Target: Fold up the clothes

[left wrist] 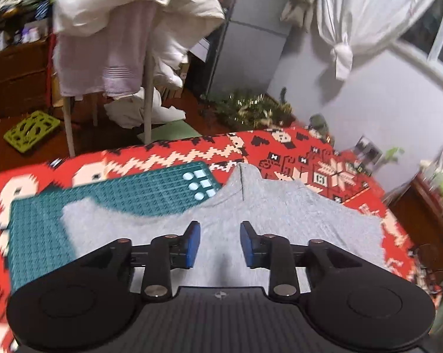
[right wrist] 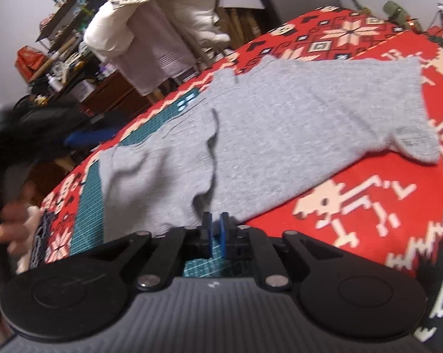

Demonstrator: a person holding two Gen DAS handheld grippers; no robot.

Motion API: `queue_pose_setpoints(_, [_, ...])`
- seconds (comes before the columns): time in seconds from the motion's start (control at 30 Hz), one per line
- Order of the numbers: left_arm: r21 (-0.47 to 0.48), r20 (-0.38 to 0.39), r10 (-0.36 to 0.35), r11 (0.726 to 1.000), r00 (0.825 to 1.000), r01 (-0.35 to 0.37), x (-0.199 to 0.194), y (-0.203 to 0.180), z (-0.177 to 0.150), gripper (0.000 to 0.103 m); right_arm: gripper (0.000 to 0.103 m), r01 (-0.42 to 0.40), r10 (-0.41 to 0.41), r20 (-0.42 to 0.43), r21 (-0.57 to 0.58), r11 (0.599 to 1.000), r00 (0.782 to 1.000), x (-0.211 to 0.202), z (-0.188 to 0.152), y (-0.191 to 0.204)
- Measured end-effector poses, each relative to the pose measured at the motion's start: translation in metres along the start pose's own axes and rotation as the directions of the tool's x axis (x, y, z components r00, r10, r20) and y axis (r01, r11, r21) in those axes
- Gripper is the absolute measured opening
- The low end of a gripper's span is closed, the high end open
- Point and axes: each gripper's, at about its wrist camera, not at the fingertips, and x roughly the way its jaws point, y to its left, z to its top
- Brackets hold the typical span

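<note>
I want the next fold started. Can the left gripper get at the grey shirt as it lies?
Probably yes: the left gripper is open right over the grey shirt, and nothing lies between them.

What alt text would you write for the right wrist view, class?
The right gripper is nearly shut at the near edge of a grey T-shirt, spread on a red patterned blanket and a green cutting mat.

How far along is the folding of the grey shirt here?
Early. Done: the grey shirt lies spread on the red blanket and green mat. In hand: the right gripper looks nearly shut at its near edge; the left gripper hovers open above it. Left: no completed fold shows.
</note>
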Motion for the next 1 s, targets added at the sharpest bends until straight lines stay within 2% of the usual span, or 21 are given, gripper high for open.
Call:
queue_pose_setpoints(0.1, [-0.061,0.000,0.018,0.998,1.000,-0.018,-0.023,0.026,-0.021,0.035,0.013,0.040,-0.040,0.020,-0.008,0.999,0.999,-0.008,-0.002,-0.002])
queue_pose_setpoints(0.23, [-0.140,-0.021,0.057,0.988,0.998,-0.060,-0.039,0.066,-0.042,0.035,0.013,0.050,-0.038,0.069,-0.182,0.982,0.997,-0.027,-0.012,0.029])
queue_pose_setpoints(0.3, [-0.174,-0.038,0.076,0.981,0.996,-0.082,-0.039,0.086,-0.047,0.031,0.013,0.014,0.002,0.052,-0.310,0.951,0.999,-0.025,-0.020,0.056])
queue_pose_setpoints(0.37, [-0.207,-0.049,0.076,0.975,0.996,-0.084,-0.036,0.100,-0.047,0.031,0.013,-0.021,0.037,0.028,-0.430,0.903,0.999,-0.020,-0.031,0.085])
queue_pose_setpoints(0.47, [-0.239,-0.056,0.072,0.967,0.996,-0.083,-0.032,0.116,-0.045,0.031,0.013,-0.071,0.075,-0.014,-0.542,0.837,0.997,-0.006,-0.047,0.123])
queue_pose_setpoints(0.6, [-0.270,-0.066,0.059,0.960,0.996,-0.075,-0.028,0.131,-0.039,0.031,0.014,-0.093,0.082,-0.045,-0.599,0.795,0.996,0.010,-0.060,0.153])
queue_pose_setpoints(0.77, [-0.280,-0.076,0.040,0.958,0.996,-0.060,-0.023,0.140,-0.032,0.031,0.015,-0.082,0.057,-0.059,-0.651,0.755,0.997,0.028,-0.069,0.168])
queue_pose_setpoints(0.9, [-0.310,-0.066,0.017,0.950,0.998,-0.037,-0.013,0.148,-0.025,0.031,0.025,-0.063,0.026,-0.066,-0.654,0.754,0.997,0.038,-0.072,0.164])
queue_pose_setpoints(1.0, [-0.368,-0.048,-0.013,0.930,0.999,-0.006,-0.001,0.157,-0.021,0.035,0.027,-0.055,0.006,-0.076,-0.652,0.756,0.997,0.045,-0.075,0.160])
